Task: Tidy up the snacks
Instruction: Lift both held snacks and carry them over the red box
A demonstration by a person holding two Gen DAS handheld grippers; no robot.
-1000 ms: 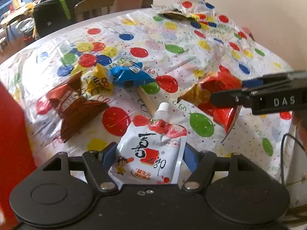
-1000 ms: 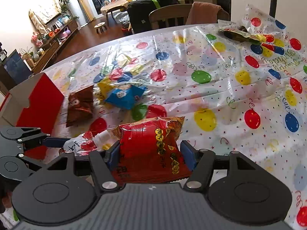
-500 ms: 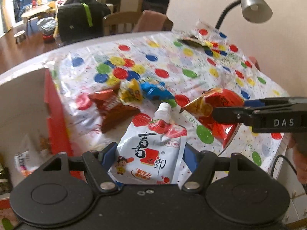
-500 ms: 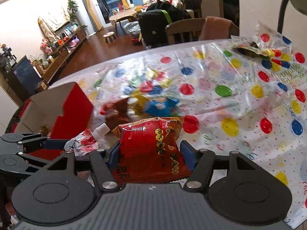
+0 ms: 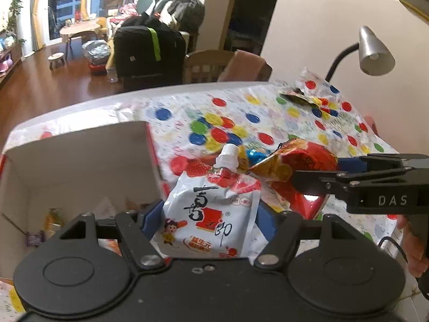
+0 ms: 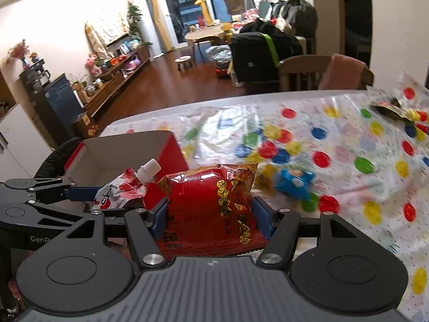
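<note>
A cardboard box, red outside and pale inside, stood open at the table's left edge, with a few small items on its floor. Just right of the box, my left gripper pinched a white drink pouch by its lower sides, its white cap pointing up and away from me, held above the box's right wall. Right of the box again, my right gripper squeezed a red snack bag with yellow lettering between its blue pads. Farther right of the box, a blue packet lay on the spotted tablecloth, beside a yellow packet partly hidden behind the red bag. Far right of the box, a grey desk lamp leaned over the table's corner.
</note>
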